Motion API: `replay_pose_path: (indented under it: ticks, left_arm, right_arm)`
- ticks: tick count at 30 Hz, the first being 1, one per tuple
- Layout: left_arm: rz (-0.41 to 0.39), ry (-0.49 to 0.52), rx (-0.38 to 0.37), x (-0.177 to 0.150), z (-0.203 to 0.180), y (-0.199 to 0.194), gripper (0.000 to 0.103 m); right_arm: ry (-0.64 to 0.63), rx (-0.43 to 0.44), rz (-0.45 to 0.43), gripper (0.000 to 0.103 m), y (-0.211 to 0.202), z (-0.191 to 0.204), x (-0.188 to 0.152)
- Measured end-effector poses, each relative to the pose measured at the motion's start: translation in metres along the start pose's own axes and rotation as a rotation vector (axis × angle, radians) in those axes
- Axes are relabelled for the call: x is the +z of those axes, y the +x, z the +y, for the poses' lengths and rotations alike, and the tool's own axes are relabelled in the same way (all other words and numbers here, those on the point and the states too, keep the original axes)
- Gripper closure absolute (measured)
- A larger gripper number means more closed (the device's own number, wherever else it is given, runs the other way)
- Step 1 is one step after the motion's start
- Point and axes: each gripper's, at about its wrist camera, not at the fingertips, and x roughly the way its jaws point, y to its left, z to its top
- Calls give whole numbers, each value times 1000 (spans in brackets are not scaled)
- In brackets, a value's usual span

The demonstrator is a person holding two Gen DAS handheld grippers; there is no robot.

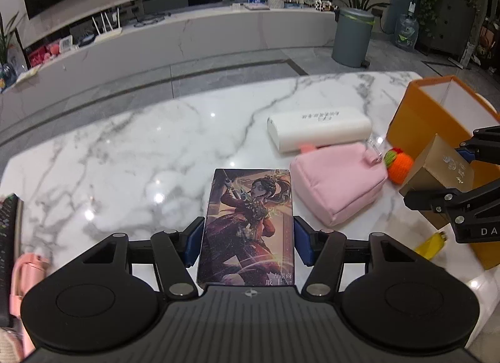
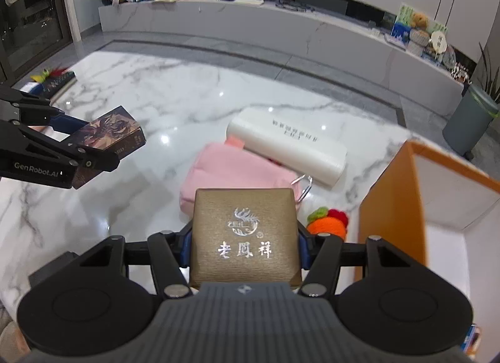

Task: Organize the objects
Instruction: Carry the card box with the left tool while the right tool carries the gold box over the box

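Observation:
My left gripper [image 1: 248, 244] is shut on a dark card box with a printed figure [image 1: 248, 225], held above the marble table [image 1: 125, 159]. It also shows in the right wrist view [image 2: 109, 141], at the left. My right gripper [image 2: 245, 250] is shut on a gold jewellery box [image 2: 245, 234], held above the table near an open orange box [image 2: 390, 206]. The gold box shows at the right of the left wrist view [image 1: 437, 169]. A pink pouch [image 1: 337, 184], a white oblong box [image 1: 318, 128] and an orange knitted fruit [image 1: 400, 164] lie on the table between the grippers.
A small yellow bottle [image 1: 432, 244] lies by the orange box [image 1: 437, 113]. A remote control [image 1: 6, 238] and a pink object [image 1: 22, 275] are at the left edge. A dark box [image 2: 57, 81] lies at the table's far left. A grey bin [image 1: 353, 37] stands on the floor beyond.

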Motion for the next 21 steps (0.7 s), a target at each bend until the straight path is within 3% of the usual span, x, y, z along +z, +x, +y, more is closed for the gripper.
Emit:
replay_pose_path:
  ticks: [11,21]
  left_arm:
    - [-77,76,18,31,-47,-57,36]
    - [-119,149,-3,50,-108,-77,36]
  right_arm:
    - [10,-27,-93,42,-74,-19,-2]
    - [45,-80,-149,42,-132,-61,-21]
